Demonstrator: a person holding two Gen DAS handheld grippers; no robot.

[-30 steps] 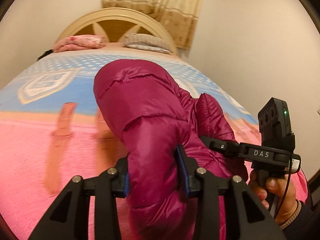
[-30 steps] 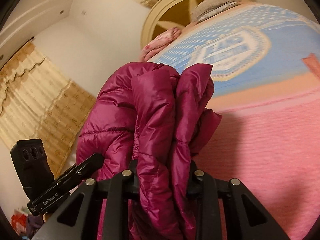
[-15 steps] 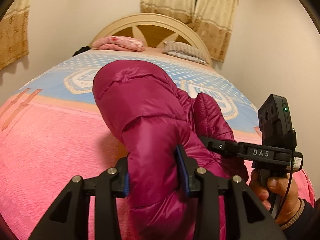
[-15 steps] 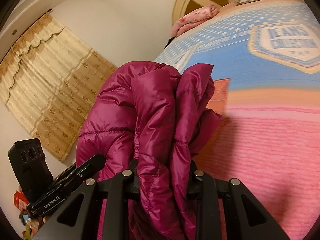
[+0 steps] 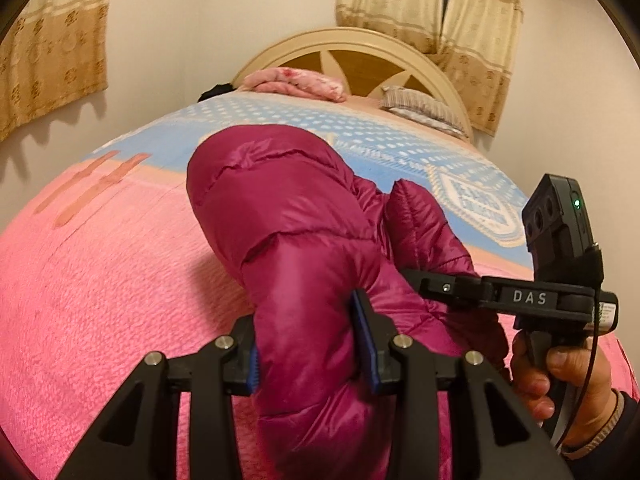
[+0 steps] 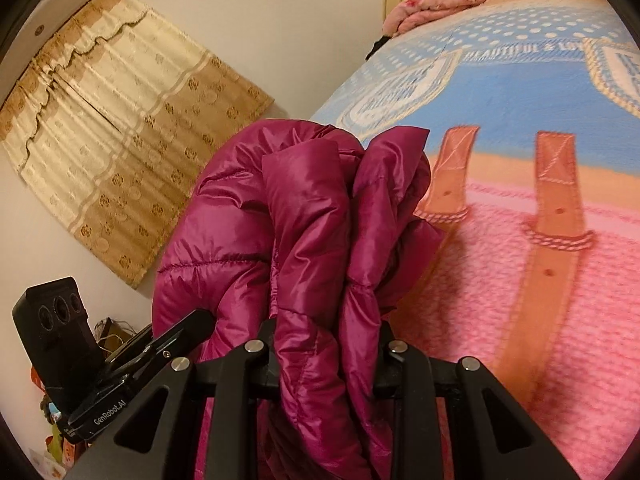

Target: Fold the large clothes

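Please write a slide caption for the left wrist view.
Left hand-held gripper clamps a puffy magenta quilted jacket above a pink-and-blue bedspread.

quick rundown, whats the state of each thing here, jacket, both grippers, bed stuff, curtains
magenta puffer jacket: bunched, held up over the bed by both grippers
left gripper: shut on a thick fold of the jacket
right gripper: shut on gathered jacket layers
bedspread: spread flat
pink blanket: folded, lying by the headboard
pillow: lying at the headboard
curtains: drawn shut
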